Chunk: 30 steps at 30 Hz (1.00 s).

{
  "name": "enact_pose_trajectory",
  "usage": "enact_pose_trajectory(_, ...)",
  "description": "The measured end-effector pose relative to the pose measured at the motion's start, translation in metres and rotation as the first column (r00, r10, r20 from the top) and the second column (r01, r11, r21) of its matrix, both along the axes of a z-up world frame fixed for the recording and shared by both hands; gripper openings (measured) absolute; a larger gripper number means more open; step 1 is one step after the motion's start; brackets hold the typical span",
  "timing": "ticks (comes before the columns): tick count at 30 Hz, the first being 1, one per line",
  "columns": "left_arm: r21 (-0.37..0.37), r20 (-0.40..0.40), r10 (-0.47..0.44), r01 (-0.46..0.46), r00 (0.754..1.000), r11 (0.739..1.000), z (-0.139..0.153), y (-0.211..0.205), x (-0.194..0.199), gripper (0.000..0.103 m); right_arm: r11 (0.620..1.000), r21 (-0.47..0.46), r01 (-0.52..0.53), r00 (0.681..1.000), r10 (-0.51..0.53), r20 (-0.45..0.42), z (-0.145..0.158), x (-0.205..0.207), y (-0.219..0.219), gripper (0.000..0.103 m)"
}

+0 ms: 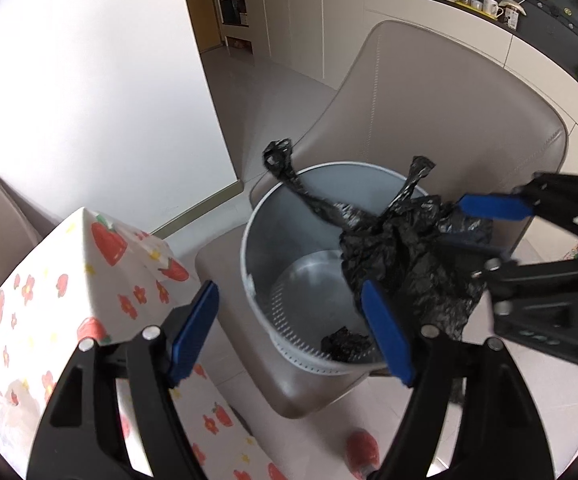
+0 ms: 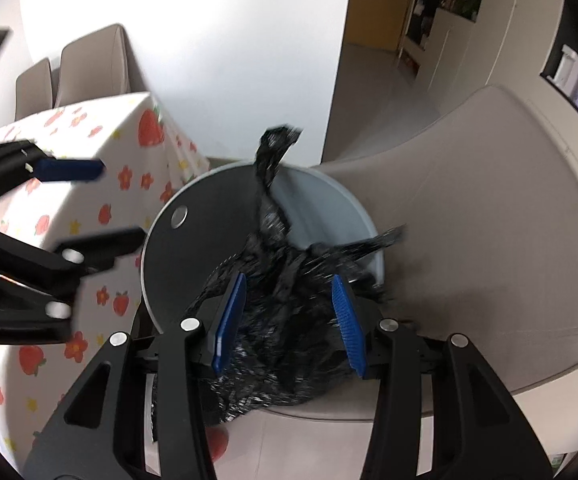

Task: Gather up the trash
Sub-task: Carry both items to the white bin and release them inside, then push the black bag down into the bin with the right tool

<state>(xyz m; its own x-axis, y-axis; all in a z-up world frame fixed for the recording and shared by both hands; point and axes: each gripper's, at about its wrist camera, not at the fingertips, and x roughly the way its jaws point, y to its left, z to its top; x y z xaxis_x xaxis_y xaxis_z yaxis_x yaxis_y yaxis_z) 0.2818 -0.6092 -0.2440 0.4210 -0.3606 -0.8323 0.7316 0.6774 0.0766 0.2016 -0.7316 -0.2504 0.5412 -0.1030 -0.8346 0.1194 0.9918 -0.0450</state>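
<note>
A grey trash bin (image 1: 249, 220) stands on a taupe chair seat. A crumpled black trash bag (image 1: 401, 248) hangs over the bin's right rim, its two handles sticking up. My left gripper (image 1: 291, 332) is open in front of the bin with nothing between its blue pads (image 1: 197, 332). My right gripper (image 1: 453, 224) reaches in from the right. In the right wrist view the bag (image 2: 285, 312) is blurred and sits loosely between the parted pads (image 2: 231, 320) of the right gripper (image 2: 289, 320), above the bin (image 2: 321, 200). The left gripper (image 2: 121, 202) is open at the left.
A small black scrap (image 1: 345, 346) lies on the bin's floor. The chair back (image 1: 429, 100) rises behind the bin. A table with a strawberry-print cloth (image 1: 49, 280) stands close on the left. A red object (image 1: 363, 448) lies on the tiled floor below.
</note>
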Motion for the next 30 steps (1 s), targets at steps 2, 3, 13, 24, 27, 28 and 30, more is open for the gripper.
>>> enact_pose_trajectory(2, 0.002, -0.004, 0.012, -0.012, 1.000, 1.000, -0.001, 0.008, 0.001, 0.074, 1.000, 0.012, -0.001, 1.000, 0.002, -0.022, -0.015, 0.007, 0.004, 0.043)
enact_pose_trajectory(3, 0.003, -0.006, 0.019, -0.019, 1.000, 1.000, -0.003, 0.013, 0.002, 0.074, 1.000, 0.019, -0.004, 0.999, 0.005, -0.040, -0.025, 0.011, 0.006, 0.040)
enact_pose_trajectory(13, 0.008, -0.019, 0.085, -0.085, 0.996, 0.996, -0.011, 0.045, 0.010, 0.074, 0.997, 0.076, -0.032, 0.992, 0.041, -0.116, -0.080, 0.059, 0.018, 0.009)
enact_pose_trajectory(24, -0.018, -0.027, 0.061, -0.062, 0.998, 0.998, -0.010, 0.038, 0.002, 0.074, 1.000, 0.021, 0.021, 0.996, -0.019, -0.087, -0.064, 0.049, 0.004, 0.010)
enact_pose_trajectory(27, -0.026, -0.028, 0.049, -0.049, 0.998, 0.998, -0.008, 0.035, -0.003, 0.074, 0.999, 0.012, 0.038, 0.996, -0.037, -0.076, -0.055, 0.038, -0.001, 0.015)
enact_pose_trajectory(28, -0.027, -0.028, 0.044, -0.045, 0.999, 0.999, -0.007, 0.035, -0.005, 0.074, 0.999, 0.008, 0.042, 0.997, -0.042, -0.070, -0.051, 0.035, -0.002, 0.016)
enact_pose_trajectory(30, -0.027, -0.025, 0.036, -0.037, 0.999, 0.999, -0.006, 0.034, -0.008, 0.074, 0.999, 0.004, 0.049, 0.997, -0.049, -0.059, -0.045, 0.028, -0.003, 0.020)
